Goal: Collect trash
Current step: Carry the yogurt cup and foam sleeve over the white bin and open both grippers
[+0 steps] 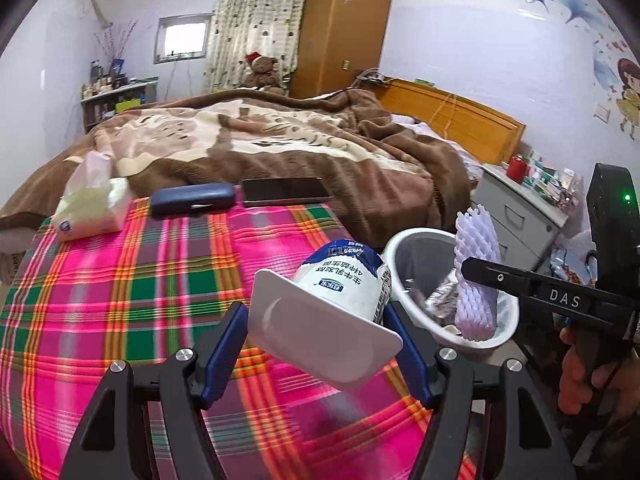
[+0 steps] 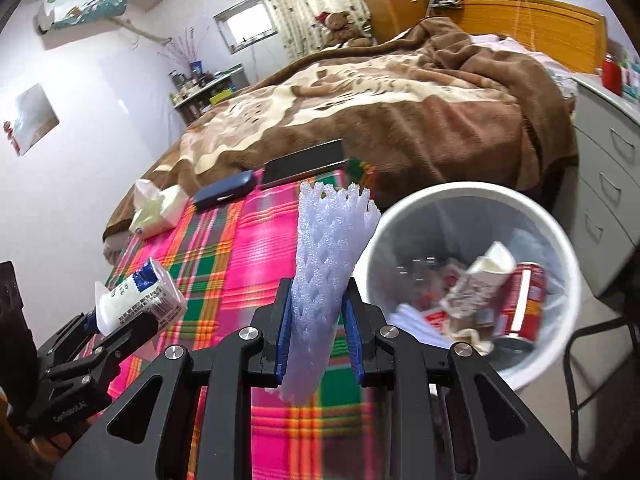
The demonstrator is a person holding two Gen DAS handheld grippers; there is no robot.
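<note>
Left gripper (image 1: 316, 344) is clamped on a white plastic yogurt cup with blue printed label (image 1: 340, 284), held above the pink-and-green plaid cloth (image 1: 120, 280). Right gripper (image 2: 316, 332) pinches a pale lavender foam mesh fruit sleeve (image 2: 324, 256) standing upright between its blue pads (image 2: 282, 332). The round white plastic waste bin (image 2: 560, 248), at three o'clock of that sleeve, contains a red can (image 2: 524, 304) and crumpled wrappers.

The plaid sheet (image 1: 120, 300) is smeared by motion blur in both views. The lower part of the foam net (image 2: 320, 272) is covered by the right gripper (image 2: 316, 332) pads. Items in the white bin (image 2: 560, 264) are blurred; only a red can (image 2: 524, 304) is made out. Print on the yogurt cup (image 1: 344, 284) is too small to be read.
</note>
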